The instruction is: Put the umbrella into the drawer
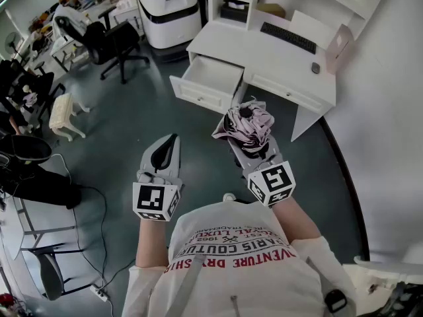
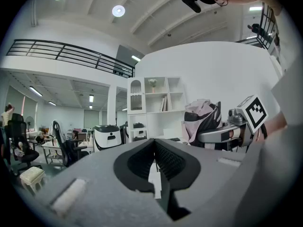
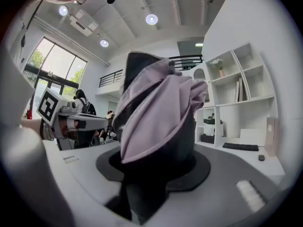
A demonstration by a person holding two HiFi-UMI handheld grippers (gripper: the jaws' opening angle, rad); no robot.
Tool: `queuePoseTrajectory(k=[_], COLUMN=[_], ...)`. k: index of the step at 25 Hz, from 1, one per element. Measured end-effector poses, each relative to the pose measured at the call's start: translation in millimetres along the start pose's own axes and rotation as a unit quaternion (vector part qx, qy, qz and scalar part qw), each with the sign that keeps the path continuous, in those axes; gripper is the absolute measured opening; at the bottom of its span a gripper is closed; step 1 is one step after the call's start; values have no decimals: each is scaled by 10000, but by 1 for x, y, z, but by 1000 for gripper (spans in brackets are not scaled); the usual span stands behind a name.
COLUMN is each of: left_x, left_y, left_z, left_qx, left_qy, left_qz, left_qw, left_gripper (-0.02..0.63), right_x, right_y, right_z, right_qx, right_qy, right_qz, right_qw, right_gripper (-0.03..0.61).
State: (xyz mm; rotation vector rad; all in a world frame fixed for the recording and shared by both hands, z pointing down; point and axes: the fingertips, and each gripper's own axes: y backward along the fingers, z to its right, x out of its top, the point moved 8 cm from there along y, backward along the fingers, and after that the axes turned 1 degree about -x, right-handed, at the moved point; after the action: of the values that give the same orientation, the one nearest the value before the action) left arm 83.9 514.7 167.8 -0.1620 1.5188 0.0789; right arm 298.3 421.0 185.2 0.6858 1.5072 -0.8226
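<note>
A folded pink and black umbrella [image 1: 248, 123] stands up between the jaws of my right gripper [image 1: 247, 139], which is shut on its lower part. In the right gripper view the umbrella [image 3: 158, 112] fills the centre and hides the pads. My left gripper [image 1: 172, 139] hangs beside it to the left, shut with nothing in it; its ribbed pads [image 2: 163, 161] meet at the tip. The white drawer [image 1: 210, 82] stands pulled open and looks empty, a short way beyond both grippers. From the left gripper view the umbrella [image 2: 202, 118] shows at the right.
The drawer belongs to a white desk [image 1: 264, 57] with a keyboard [image 1: 288, 37], a mouse [image 1: 316, 67] and shelves behind. A white machine [image 1: 169, 10] stands left of the desk. Office chairs [image 1: 99, 39] and a small stool [image 1: 65, 115] stand on the grey floor at the left.
</note>
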Motion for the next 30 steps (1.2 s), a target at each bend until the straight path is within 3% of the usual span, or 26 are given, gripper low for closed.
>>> queuePoseTrajectory(k=[18,24,30], left_x=[-23,-36,-40], left_y=[-13,-52,-126], left_z=[-28,-50,-83], left_qx=[221,275,309], left_qy=[258,310,212], left_qz=[-67,-180,-167], left_qw=[9994,9990,9992], left_gripper=[6,6,6], right_x=[-11,-25,-29], right_y=[-41,-85,-167], right_z=[5,32,90], right_qx=[182,334,561], right_qy=[-37,-166,-247], right_qz=[-81,-221,-286], right_qw=[9998,9991,9977], right_gripper=[190,192,192])
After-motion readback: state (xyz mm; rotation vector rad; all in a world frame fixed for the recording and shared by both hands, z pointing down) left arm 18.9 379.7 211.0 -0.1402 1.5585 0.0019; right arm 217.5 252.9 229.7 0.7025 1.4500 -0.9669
